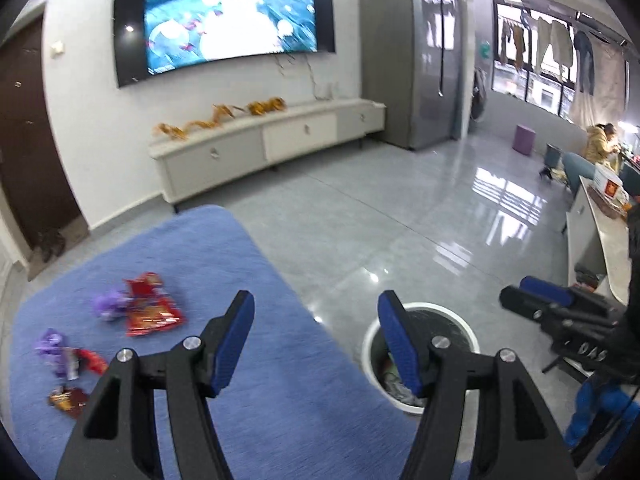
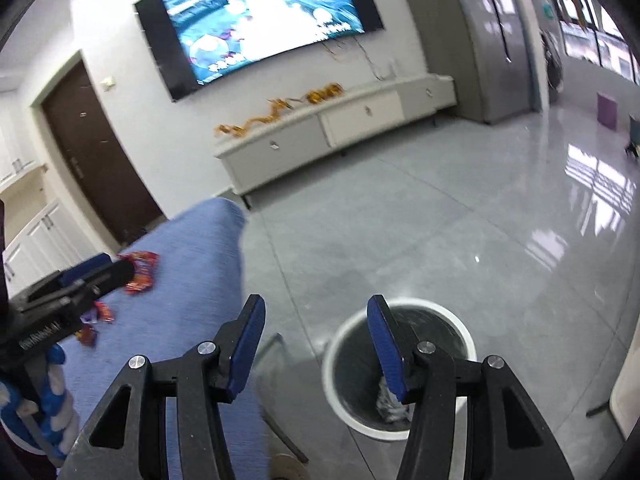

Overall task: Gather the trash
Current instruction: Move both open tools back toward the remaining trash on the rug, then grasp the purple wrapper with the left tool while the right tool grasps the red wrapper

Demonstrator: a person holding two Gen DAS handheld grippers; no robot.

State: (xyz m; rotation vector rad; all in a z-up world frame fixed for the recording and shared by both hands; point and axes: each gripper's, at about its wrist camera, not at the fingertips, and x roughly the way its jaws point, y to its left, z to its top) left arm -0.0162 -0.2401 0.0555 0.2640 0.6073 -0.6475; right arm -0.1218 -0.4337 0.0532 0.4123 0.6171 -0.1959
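Several snack wrappers lie on a blue cloth-covered table (image 1: 248, 360): a red packet (image 1: 150, 308), purple wrappers (image 1: 108, 304) (image 1: 52, 344), a small red wrapper (image 1: 90, 360) and a dark brown packet (image 1: 68, 398). A white-rimmed bin (image 1: 464, 320) stands on the floor beside the table, with crumpled trash inside. My left gripper (image 1: 316, 304) is open and empty above the table's right edge. My right gripper (image 2: 316, 308) is open and empty over the floor, next to the bin (image 2: 452, 316). The red packet (image 2: 140, 276) shows in the right wrist view too.
A long white TV cabinet (image 1: 260, 140) stands under a wall TV (image 1: 224, 12). A grey tall cabinet (image 1: 408, 52) is at the back right. The grey tiled floor (image 1: 400, 220) stretches right. A person sits far right (image 1: 600, 140) near a counter (image 1: 612, 240).
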